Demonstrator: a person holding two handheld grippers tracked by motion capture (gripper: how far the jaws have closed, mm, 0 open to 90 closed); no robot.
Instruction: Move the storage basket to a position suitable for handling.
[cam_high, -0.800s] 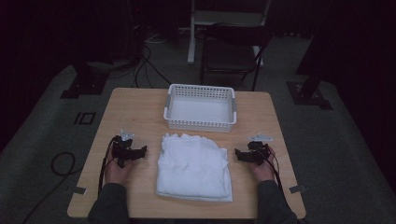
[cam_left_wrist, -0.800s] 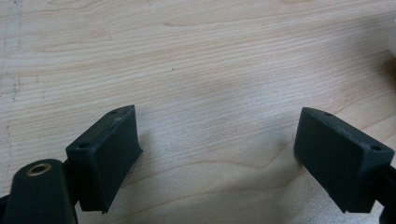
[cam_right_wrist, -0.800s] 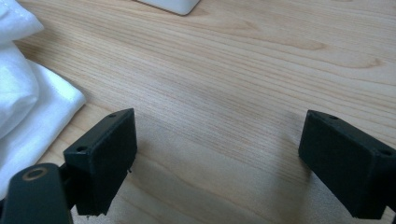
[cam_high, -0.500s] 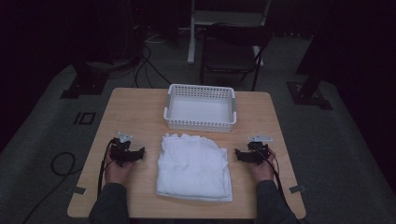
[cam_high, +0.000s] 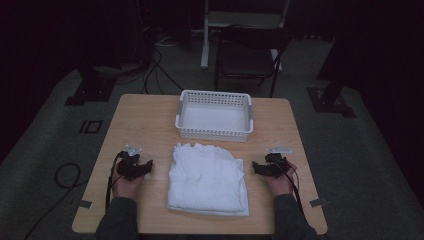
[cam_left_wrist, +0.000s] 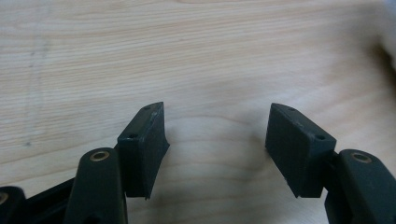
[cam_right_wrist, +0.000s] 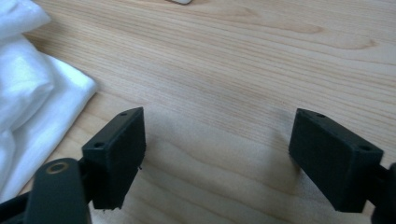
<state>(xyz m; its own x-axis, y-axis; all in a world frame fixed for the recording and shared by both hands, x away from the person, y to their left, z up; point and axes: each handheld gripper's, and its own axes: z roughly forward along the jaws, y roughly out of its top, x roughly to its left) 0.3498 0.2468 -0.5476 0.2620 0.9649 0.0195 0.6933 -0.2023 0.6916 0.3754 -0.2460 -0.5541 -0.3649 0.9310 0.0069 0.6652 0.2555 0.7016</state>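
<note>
A white folded towel (cam_high: 208, 179) lay on the near half of the wooden tabletop (cam_high: 150, 120), roughly midway between the two hands, its far edge rumpled and its near edge flat and square to the table's front. Just beyond it, toward the far side, stood a white plastic basket (cam_high: 214, 133) with perforated walls, close to the towel but not touching it.

The left gripper (cam_high: 140, 168) rested low over the tabletop to the left of the towel, held in the person's left hand (cam_high: 125, 185), and pointed inward toward the cloth with a strip of bare wood between them. In the left gripper view its two black fingers (cam_left_wrist: 142, 149) stood apart with nothing but wood grain between them; a blurred pale edge showed at the upper right corner.

The right gripper (cam_high: 256, 167) sat to the right of the towel, held in the right hand (cam_high: 280, 182), also turned inward and just beside the towel's right edge without touching it. In the right gripper view its fingers (cam_right_wrist: 116, 156) stood wide apart over bare wood, and the towel's soft white folds (cam_right_wrist: 32, 93) lay off to the left, outside the gap.

A dark chair (cam_high: 250, 55) stood on the floor beyond the table.
</note>
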